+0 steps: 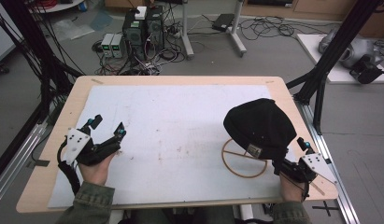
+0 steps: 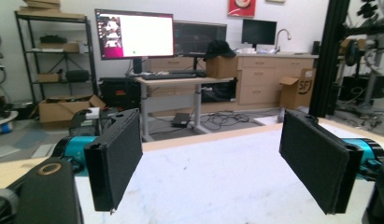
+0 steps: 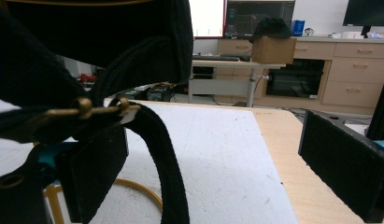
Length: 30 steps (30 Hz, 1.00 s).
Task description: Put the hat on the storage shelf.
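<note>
Right gripper [image 1: 299,156] first: its fingers [image 3: 348,170] stand wide apart and clamp nothing, though the black cap [image 1: 260,126] hangs right in front of them. The right gripper view brings this up close: the cap's strap [image 3: 157,154] loops down between the two fingers, nearer the left-hand one, with a brass buckle [image 3: 84,108] just above that finger (whether strap and finger actually touch, I cannot tell). Underneath, a curve of the wooden ring [image 3: 133,189] lies on the white mat [image 3: 217,158].

The high view gives what that close-up cannot: the cap sits domed at the right side of the bench [image 1: 180,80], partly over the wooden ring [image 1: 243,163], which has a bar across it, and a small tag shows at the cap's rim. The right gripper sits just beside the cap's near right edge, close to the bench corner.

Over to the left gripper [image 1: 105,128]: fingers [image 2: 117,154] spread wide, nothing between them. Its own view looks across bare white mat [image 2: 217,177] to the room beyond, with monitors, a desk and cabinets. From above, it rests near the left edge of the mat, well apart from the cap, with the person's hand [image 1: 94,170] wrapped behind it.
</note>
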Each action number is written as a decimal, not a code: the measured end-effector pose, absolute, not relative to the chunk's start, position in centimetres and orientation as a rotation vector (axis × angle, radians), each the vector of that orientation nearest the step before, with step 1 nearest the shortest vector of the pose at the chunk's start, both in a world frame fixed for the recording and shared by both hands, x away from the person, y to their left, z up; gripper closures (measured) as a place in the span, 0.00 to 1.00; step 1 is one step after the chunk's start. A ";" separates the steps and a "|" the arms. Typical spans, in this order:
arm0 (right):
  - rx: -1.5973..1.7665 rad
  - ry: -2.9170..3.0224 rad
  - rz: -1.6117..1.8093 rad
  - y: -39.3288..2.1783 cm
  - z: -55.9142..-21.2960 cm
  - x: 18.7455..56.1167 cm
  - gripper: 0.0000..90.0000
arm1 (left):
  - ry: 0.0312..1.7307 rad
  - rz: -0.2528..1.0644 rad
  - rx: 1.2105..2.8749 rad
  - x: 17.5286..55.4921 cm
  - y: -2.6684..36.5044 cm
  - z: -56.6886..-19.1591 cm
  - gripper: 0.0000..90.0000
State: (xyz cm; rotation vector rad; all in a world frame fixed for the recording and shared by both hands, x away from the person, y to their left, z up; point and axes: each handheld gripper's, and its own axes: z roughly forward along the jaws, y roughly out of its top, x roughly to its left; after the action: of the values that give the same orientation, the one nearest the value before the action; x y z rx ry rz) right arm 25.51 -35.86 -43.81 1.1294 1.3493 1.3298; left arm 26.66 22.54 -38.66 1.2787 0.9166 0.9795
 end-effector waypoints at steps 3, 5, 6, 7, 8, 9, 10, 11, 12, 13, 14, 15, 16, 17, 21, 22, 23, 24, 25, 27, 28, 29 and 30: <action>1.131 1.348 1.332 -35.8 -43.8 25.5 0.08 | 0.941 1.002 1.286 26.1 23.0 -40.0 0.24; 1.129 1.344 1.334 -35.8 -43.8 25.5 0.08 | 0.969 1.003 1.291 25.8 23.4 -40.9 0.24; 1.130 1.348 1.331 -35.8 -43.8 25.5 0.08 | 0.985 1.002 1.287 25.7 23.6 -41.4 0.24; 1.131 1.346 1.331 -35.8 -43.8 25.5 0.08 | 1.000 1.005 1.283 25.6 23.8 -41.8 0.24; 1.130 1.347 1.331 -35.9 -43.8 25.5 0.08 | 1.013 1.001 1.282 25.5 24.0 -42.2 0.24; 1.130 1.347 1.331 -35.9 -43.8 25.5 0.08 | 1.026 1.002 1.285 25.4 24.3 -42.6 0.24; 1.136 1.346 1.334 -35.9 -43.8 25.5 0.08 | 1.038 1.005 1.278 25.3 24.5 -43.0 0.24; 1.138 1.344 1.334 -35.9 -43.8 25.5 0.08 | 1.052 1.007 1.275 25.2 24.7 -43.3 0.24; 1.138 1.341 1.336 -35.9 -43.8 25.5 0.08 | 1.062 1.008 1.274 25.1 24.9 -43.5 0.24; 1.138 1.337 1.337 -35.9 -43.8 25.5 0.08 | 1.072 1.012 1.278 25.1 25.2 -43.7 0.24; 1.139 1.340 1.336 -35.9 -43.8 25.5 0.08 | 1.081 1.017 1.277 25.0 25.3 -43.9 0.24; 1.139 1.340 1.336 -35.9 -43.8 25.5 0.08 | 1.088 1.019 1.276 24.9 25.5 -44.0 0.24; 1.138 1.340 1.335 -35.9 -43.8 25.5 0.08 | 1.096 1.021 1.273 24.8 25.6 -44.2 0.25; 1.138 1.341 1.337 -35.9 -43.8 25.5 0.08 | 1.105 1.014 1.275 24.8 25.7 -44.4 0.25; 1.137 1.340 1.342 -35.9 -43.8 25.5 0.08 | 1.111 1.011 1.269 24.6 25.8 -44.7 0.25; 1.138 1.339 1.343 -35.9 -43.8 25.5 0.08 | 1.108 1.015 1.266 24.5 25.8 -44.6 0.25; 1.138 1.340 1.345 -35.8 -43.8 25.5 0.08 | 1.103 1.012 1.258 24.5 25.8 -44.6 0.25; 1.138 1.340 1.345 -35.8 -43.8 25.5 0.08 | 1.102 1.011 1.260 24.5 25.8 -44.6 0.25; 1.138 1.343 1.343 -35.8 -43.8 25.5 0.08 | 1.100 1.010 1.261 24.5 25.8 -44.6 0.25; 1.134 1.347 1.338 -35.9 -43.9 25.5 0.08 | 1.097 1.006 1.265 24.5 25.8 -44.6 0.25; 1.136 1.347 1.342 -35.9 -43.9 25.6 0.08 | 1.098 1.006 1.265 24.6 25.8 -44.6 0.25; 1.136 1.347 1.339 -35.9 -43.9 25.6 0.08 | 1.101 1.006 1.265 24.6 25.8 -44.6 0.25; 1.135 1.350 1.337 -35.9 -43.9 25.6 0.08 | 1.105 1.004 1.260 24.6 25.9 -44.7 0.25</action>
State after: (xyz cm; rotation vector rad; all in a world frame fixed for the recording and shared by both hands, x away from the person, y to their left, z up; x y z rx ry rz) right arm 25.60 -35.88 -43.92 1.1345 1.3500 1.3374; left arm 24.63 25.89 -44.66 1.2601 1.1053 1.0039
